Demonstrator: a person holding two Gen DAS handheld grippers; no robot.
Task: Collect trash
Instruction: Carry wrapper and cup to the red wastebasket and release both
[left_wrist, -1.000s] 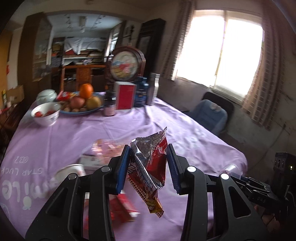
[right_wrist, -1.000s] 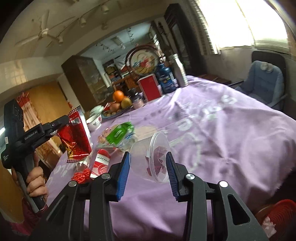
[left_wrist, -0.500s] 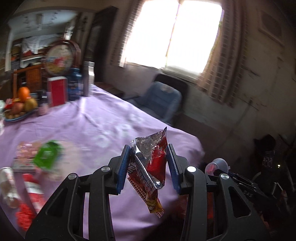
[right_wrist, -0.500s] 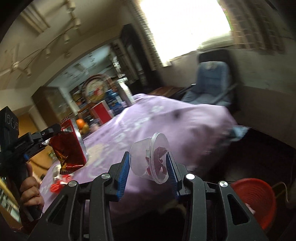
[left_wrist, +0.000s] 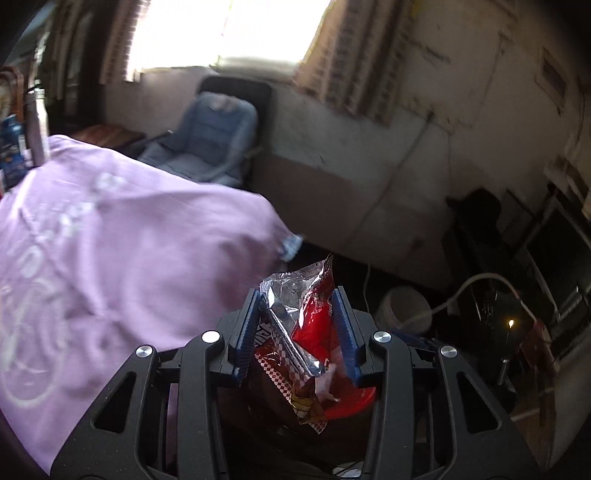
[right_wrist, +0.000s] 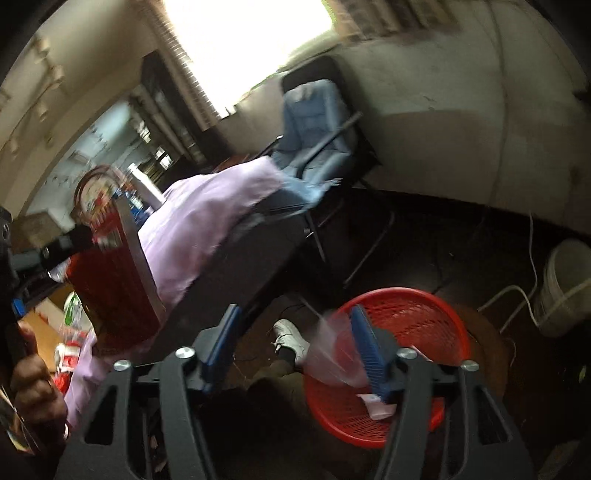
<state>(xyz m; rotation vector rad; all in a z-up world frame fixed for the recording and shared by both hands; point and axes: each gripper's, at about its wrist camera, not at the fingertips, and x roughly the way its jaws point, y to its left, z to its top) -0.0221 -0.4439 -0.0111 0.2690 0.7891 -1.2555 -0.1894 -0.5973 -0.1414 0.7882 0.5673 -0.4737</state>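
In the left wrist view my left gripper (left_wrist: 295, 295) is shut on a crumpled red and silver snack wrapper (left_wrist: 306, 325), held over the red basket (left_wrist: 352, 402) on the floor. The right wrist view shows that same wrapper (right_wrist: 110, 280) at the left, level with the table edge. My right gripper (right_wrist: 295, 314) hangs over the red mesh basket (right_wrist: 410, 317) and its jaws are opening. A blurred clear plastic cup (right_wrist: 332, 354) lies against the right finger only, with the left finger well apart from it. A pale scrap (right_wrist: 376, 404) lies in the basket.
The table under a purple cloth (left_wrist: 110, 266) fills the left. A blue chair (right_wrist: 314, 125) stands by the wall, and a white bucket (right_wrist: 565, 288) with a hose sits right of the basket. A person's white shoe (right_wrist: 291, 338) is beside the basket. Loose wrappers (right_wrist: 72, 332) lie on the table.
Both grippers swung from over the table to the floor beside it, above the red basket. The right jaws have spread and the cup has slipped toward the right finger. The left grip is unchanged.
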